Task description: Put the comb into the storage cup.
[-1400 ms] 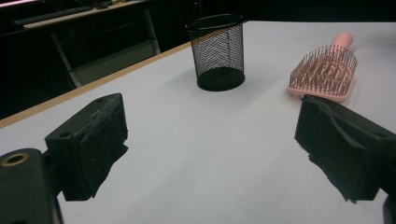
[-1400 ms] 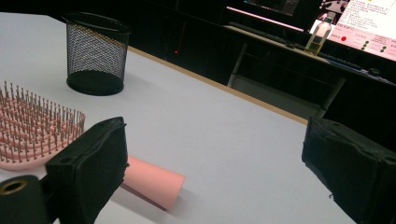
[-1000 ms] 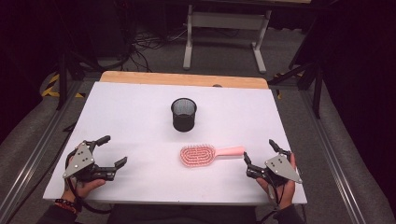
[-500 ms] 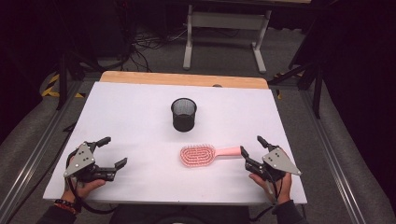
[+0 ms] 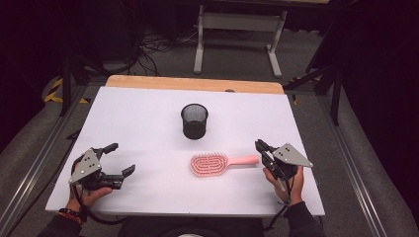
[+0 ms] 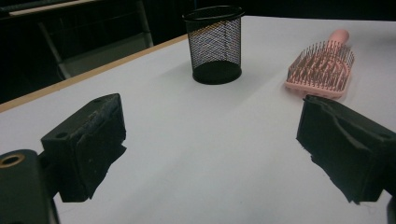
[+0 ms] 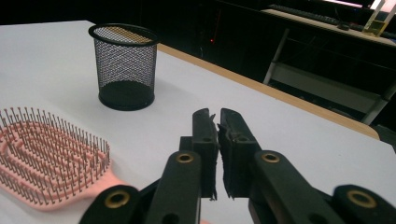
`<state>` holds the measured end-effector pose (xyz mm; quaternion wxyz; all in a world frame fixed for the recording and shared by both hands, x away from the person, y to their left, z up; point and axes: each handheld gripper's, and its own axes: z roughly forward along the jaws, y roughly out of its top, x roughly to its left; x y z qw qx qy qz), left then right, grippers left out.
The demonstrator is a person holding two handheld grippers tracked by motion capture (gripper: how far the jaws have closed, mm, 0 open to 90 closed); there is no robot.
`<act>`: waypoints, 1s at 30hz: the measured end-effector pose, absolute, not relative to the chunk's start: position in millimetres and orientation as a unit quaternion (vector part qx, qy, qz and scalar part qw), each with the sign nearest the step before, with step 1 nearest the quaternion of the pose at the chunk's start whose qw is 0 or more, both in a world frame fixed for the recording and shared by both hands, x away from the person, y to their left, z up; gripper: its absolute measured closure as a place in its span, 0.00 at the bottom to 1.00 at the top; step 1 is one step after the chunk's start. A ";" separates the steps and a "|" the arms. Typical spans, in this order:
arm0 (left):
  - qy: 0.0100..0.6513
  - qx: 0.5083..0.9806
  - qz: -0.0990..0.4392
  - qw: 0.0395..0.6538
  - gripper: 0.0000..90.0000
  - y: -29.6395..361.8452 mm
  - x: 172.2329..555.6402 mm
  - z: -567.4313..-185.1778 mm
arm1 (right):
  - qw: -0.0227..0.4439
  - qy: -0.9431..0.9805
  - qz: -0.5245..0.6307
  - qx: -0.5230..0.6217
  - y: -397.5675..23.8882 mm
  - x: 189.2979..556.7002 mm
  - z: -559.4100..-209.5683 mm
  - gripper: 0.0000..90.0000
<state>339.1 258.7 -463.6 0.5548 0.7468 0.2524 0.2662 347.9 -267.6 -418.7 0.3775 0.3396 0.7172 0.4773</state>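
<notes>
Over at the right edge of the white counter [image 5: 148, 123]: right claw [image 5: 259, 146] hovering at the tip of the handle of the pink plastic paddle hairbrush [image 5: 217, 163], jaws just closed, pads pressed together with a hairline slit between them and nothing pinched (plain to see in the right gripper view [image 7: 218, 116]). Handle end slipping beneath the claw body there, so contact with the handle impossible to call. Brush [image 7: 46, 154] lying flat, bristles up, head toward the counter's middle, handle pointing to the right edge. Just beyond it, toward the far side, the black wire-mesh pencil cup [image 5: 194, 121], upright, mouth open, apart from the brush and from both claws.

Down at the near left: left claw [image 5: 122, 159] spread wide, held in a hand just above the counter, nothing between the jaws. Through its own camera [image 6: 210, 144], two black pads standing far apart, bare white surface in the gap, mesh cup [image 6: 215, 44] and brush [image 6: 322, 65] well ahead. Mesh cup [image 7: 123, 65] also upright behind the brush head in the right gripper view. Strip of pale wood [image 5: 192, 83] along the counter's far edge, grey floor and a metal frame beyond.
</notes>
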 end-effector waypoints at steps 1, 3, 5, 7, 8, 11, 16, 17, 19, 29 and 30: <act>0.252 0.747 0.266 0.555 0.10 258.7 339.1 -463.6 | 0.376 0.718 0.478 0.339 -266.3 349.5 -418.0 0.96; 0.252 0.749 0.265 0.552 0.10 258.9 340.7 -465.3 | 0.376 0.719 0.478 0.337 -264.0 352.3 -416.7 0.97; 0.254 0.749 0.266 0.551 0.10 259.3 340.4 -465.7 | 0.376 0.718 0.479 0.337 -262.6 354.2 -415.7 0.98; 0.255 0.747 0.267 0.553 0.10 261.8 338.2 -465.1 | 0.376 0.719 0.480 0.332 -258.2 359.6 -414.1 0.99; 0.253 0.749 0.270 0.550 0.10 262.3 337.9 -464.7 | 0.377 0.719 0.481 0.330 -257.0 360.8 -413.8 0.99; 0.251 0.748 0.273 0.550 0.10 261.9 337.2 -464.6 | 0.379 0.721 0.480 0.325 -253.8 363.3 -412.3 0.99; 0.251 0.749 0.275 0.548 0.10 262.2 337.6 -464.8 | 0.383 0.725 0.475 0.319 -246.6 369.5 -409.3 0.99; 0.253 0.748 0.275 0.548 0.10 262.2 338.3 -465.5 | 0.380 0.725 0.476 0.321 -245.9 371.9 -408.7 0.99; 0.253 0.751 0.272 0.546 0.10 264.0 340.7 -466.7 | 0.375 0.726 0.475 0.326 -245.0 377.5 -408.7 1.00; 0.248 0.754 0.277 0.541 0.10 264.6 339.4 -467.2 | 0.353 0.744 0.449 0.347 -251.2 388.5 -416.1 1.00; 0.248 0.754 0.277 0.541 0.10 264.6 339.4 -467.2 | 0.349 0.747 0.443 0.351 -252.4 390.0 -418.2 1.00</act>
